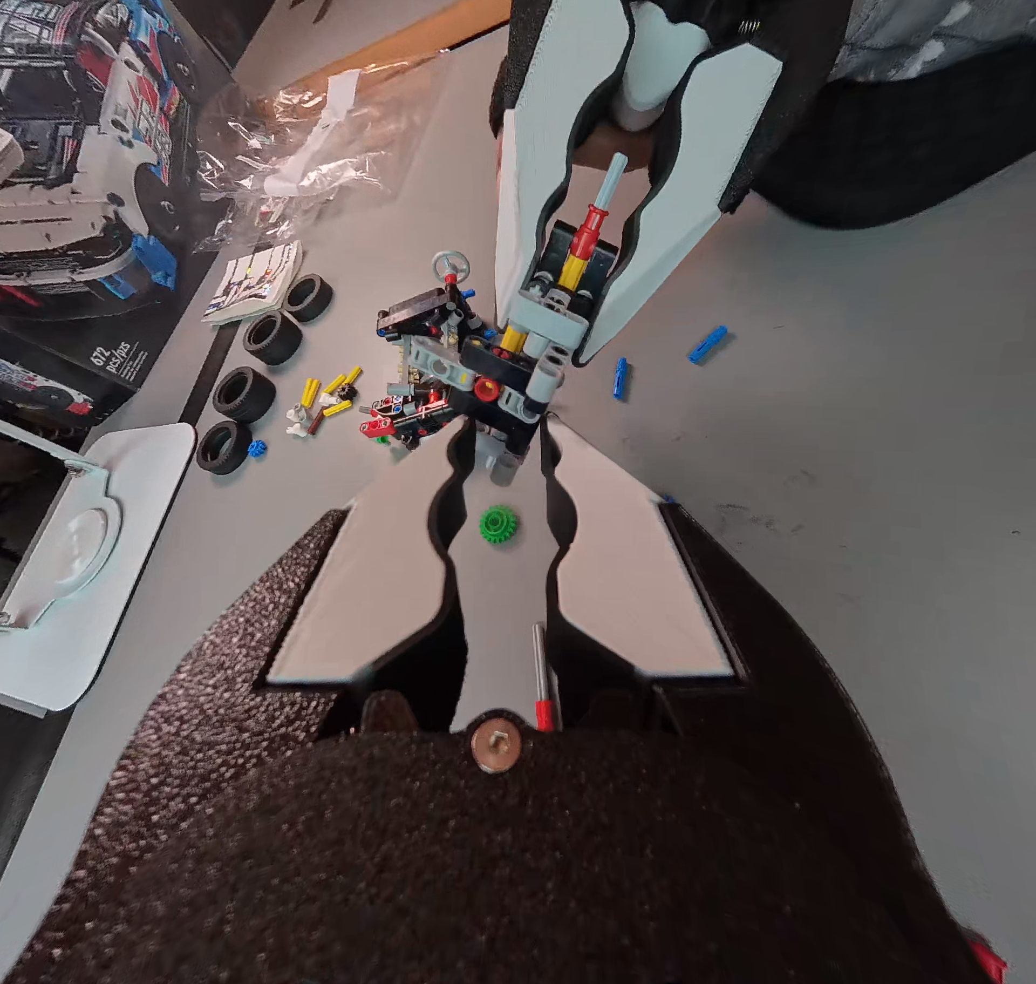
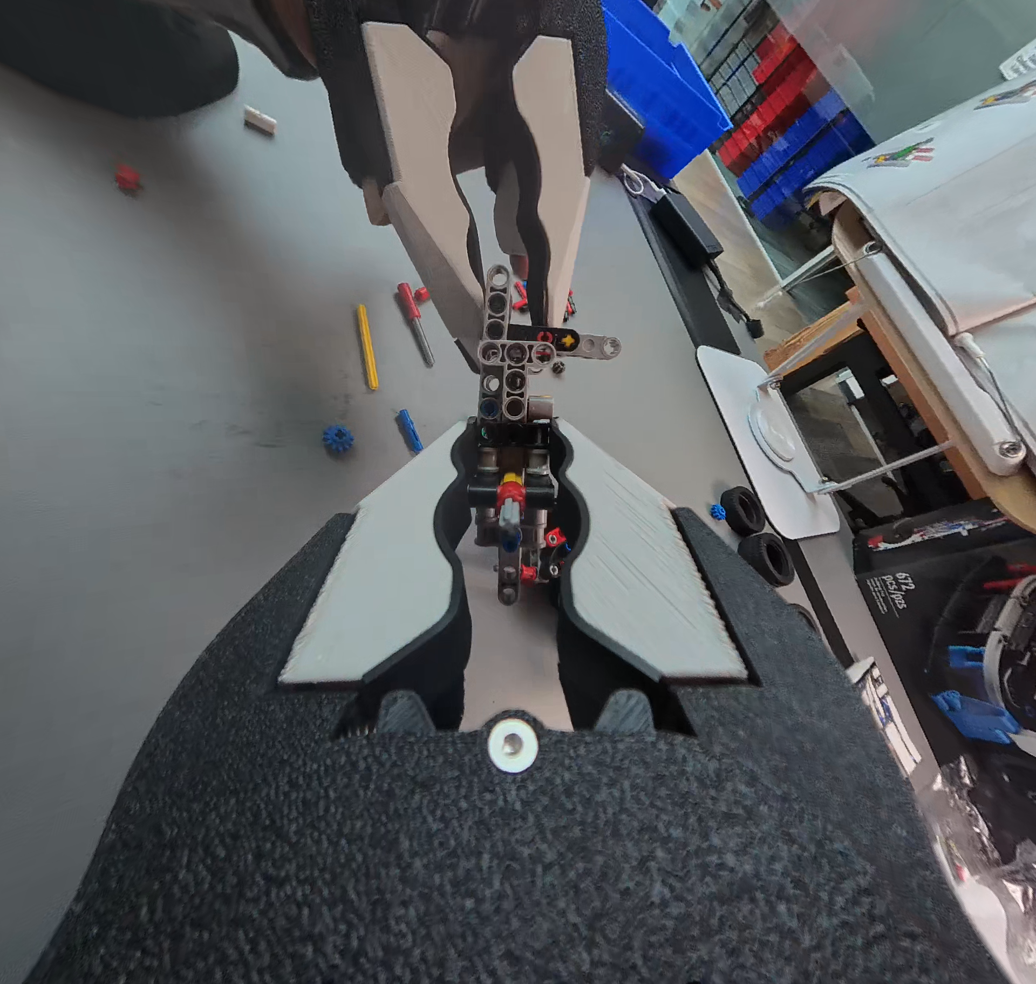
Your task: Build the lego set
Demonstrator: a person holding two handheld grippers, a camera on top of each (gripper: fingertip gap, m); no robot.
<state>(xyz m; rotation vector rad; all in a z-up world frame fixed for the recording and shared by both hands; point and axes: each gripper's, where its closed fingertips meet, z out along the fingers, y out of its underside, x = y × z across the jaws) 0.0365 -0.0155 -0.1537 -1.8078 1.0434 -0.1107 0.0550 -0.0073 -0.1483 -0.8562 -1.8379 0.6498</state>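
Step in hand, as judged: joining sub-assemblies mid-build. The right gripper [image 2: 511,433] is clenched on the black-and-grey assembly [image 1: 504,362], held above the middle of the table [image 1: 841,452]; the left gripper [image 1: 502,424] grasps its lower end. Next move likely calls for steady counter-pressure while seating it, with the green gear [image 1: 498,523] and blue pins [image 1: 707,344] lying loose nearby.
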